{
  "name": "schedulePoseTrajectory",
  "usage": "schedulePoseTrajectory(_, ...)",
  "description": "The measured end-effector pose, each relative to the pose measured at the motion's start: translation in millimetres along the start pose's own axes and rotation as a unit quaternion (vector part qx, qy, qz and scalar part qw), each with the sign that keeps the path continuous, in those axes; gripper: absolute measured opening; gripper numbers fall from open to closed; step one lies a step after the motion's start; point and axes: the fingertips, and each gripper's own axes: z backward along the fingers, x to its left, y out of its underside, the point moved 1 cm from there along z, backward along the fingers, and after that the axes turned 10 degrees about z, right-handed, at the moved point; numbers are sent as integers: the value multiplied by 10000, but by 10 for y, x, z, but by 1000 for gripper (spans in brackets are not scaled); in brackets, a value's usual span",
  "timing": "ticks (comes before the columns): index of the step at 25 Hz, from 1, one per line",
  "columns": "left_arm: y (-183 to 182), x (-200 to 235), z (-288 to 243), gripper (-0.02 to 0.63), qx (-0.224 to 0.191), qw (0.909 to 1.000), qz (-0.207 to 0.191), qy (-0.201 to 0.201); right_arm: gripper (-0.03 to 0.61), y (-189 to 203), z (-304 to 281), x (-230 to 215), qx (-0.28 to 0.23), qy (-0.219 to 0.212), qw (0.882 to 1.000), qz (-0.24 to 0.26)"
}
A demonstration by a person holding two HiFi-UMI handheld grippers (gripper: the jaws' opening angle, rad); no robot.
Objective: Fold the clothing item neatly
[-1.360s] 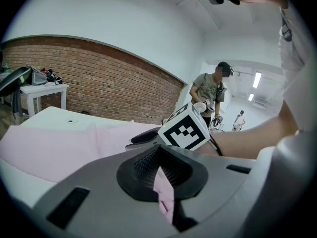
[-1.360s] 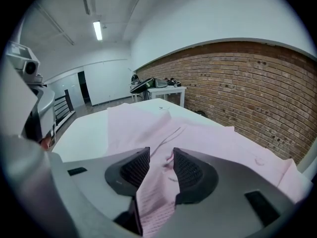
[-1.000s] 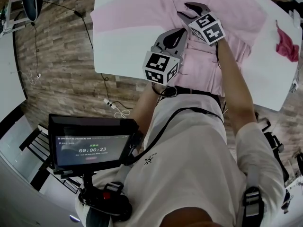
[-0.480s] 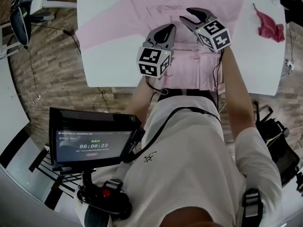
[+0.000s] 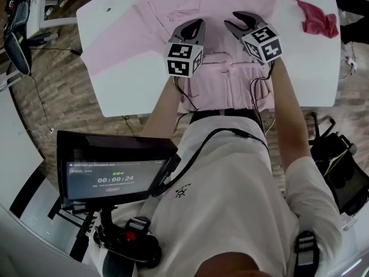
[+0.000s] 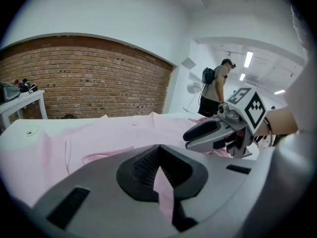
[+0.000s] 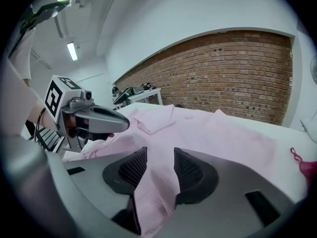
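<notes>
The pink shirt lies spread across the white table, covering most of the table top from the left side to the centre. Its lower portion hangs over the table's near edge, in front of the person. The fabric at the table's centre is bunched and raised where both tools hold it.

Left gripper: jaws fully closed, with a thin pinch of the pink shirt clamped between the ribbed pads. A narrow strip of fabric trails out below the pads. This tool is positioned over the table's centre, left of the other tool.

Right gripper: jaws set well apart, closed on a thick fold of the pink shirt that fills the gap from pad to pad. The surplus fabric hangs down behind the pads. This tool is positioned over the table's centre, just beside the left gripper.

A crumpled red cloth lies on the table's far right corner, well apart from both tools
</notes>
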Motion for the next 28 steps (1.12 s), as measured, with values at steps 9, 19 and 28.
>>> schedulePoseTrajectory(9,11,272,-5,3,252,9983,50,-527,170,161,67,24,191,28,9997,-165)
schedulePoseTrajectory(19,-154,314,111,71,914,9632,-2388,-831,170,174,38,113,345,-41,9993,105)
schedulePoseTrajectory(28,-12,385,-228,95,1413,9481,-2738,-783,170,268,-6,42,300,-40,9995,27)
